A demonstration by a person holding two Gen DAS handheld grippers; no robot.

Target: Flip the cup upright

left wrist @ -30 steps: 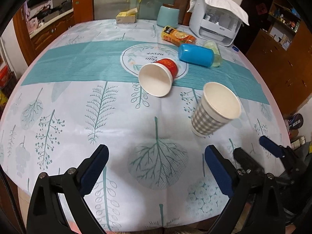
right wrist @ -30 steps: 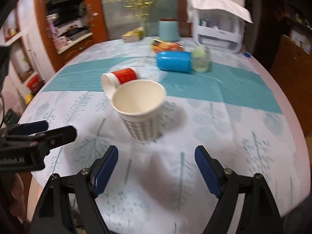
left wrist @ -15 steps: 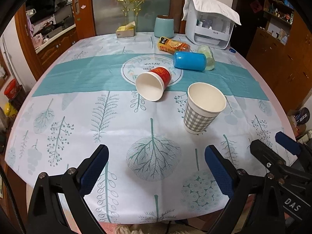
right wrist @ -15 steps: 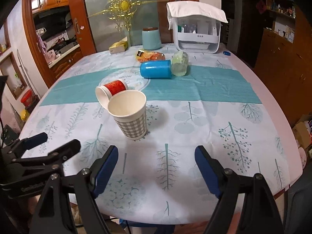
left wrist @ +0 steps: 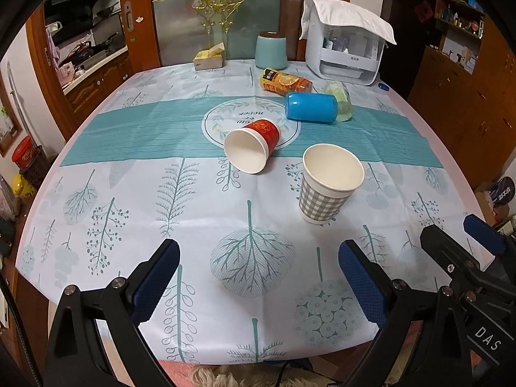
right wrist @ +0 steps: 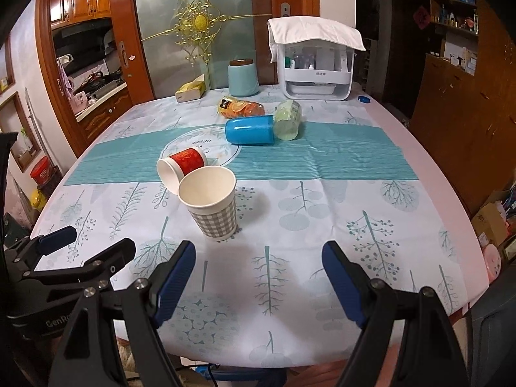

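Left wrist view is showing you hovering at the near table edge, left gripper (left wrist: 256, 279) and right gripper (right wrist: 258, 272) both gaping wide and empty. Checked cup (left wrist: 329, 183) is standing upright — red cup (left wrist: 253, 150) is lying mid-table, mouth facing you, axis running front-to-back; reaching for it looks next.

A: What is the checked cup (left wrist: 327, 187) at 3 o'clock made of?
B: Matt paper, like the red cup (left wrist: 253, 150). The blue tumbler (left wrist: 311, 108) at 1 o'clock looks like glossy plastic.
A: And the tablecloth (left wrist: 129, 193)?
B: Smooth, slightly shiny printed cloth.
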